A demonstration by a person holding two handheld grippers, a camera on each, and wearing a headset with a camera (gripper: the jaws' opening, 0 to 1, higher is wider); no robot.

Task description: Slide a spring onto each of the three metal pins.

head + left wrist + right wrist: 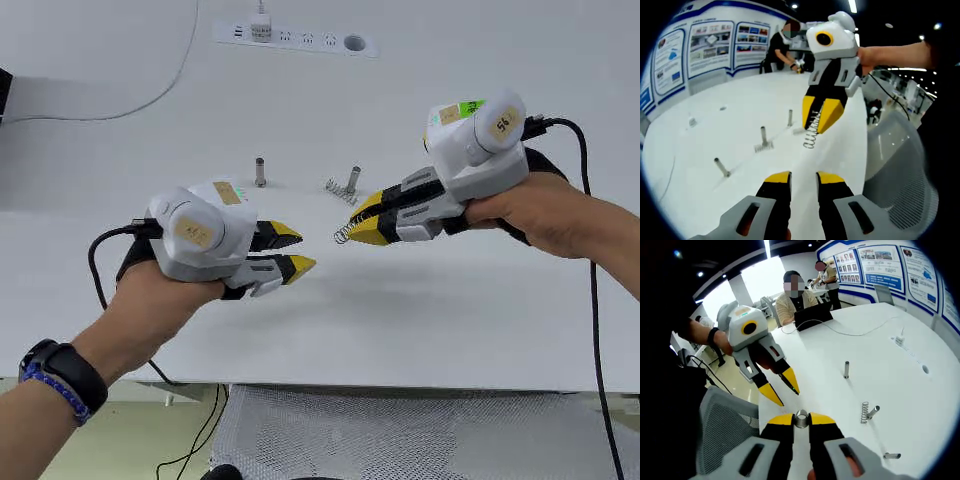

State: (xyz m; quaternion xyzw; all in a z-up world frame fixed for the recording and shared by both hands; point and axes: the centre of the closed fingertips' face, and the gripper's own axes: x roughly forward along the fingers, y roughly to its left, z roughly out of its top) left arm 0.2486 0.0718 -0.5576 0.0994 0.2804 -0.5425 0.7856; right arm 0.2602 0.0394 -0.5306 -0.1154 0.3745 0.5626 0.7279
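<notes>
My right gripper [362, 227] is shut on a small steel spring [345, 232], which sticks out past its yellow tips above the white table. The same spring [801, 418] sits pinched between the tips of the right gripper [802, 419]. My left gripper [292, 249] hovers open and holds nothing, just left of the spring, tips facing it. Two metal pins [260, 172] [353, 180] stand upright behind. A second spring [340, 190] lies on the table beside the right-hand pin. The left gripper view shows three pins [721, 167] [763, 136] [790, 117] in a row.
A white power strip [295, 38] with a plugged-in cable lies at the table's far edge. The table's front edge [400, 385] runs below my hands, with a mesh chair [420, 440] under it. People sit at a laptop [812, 315] across the room.
</notes>
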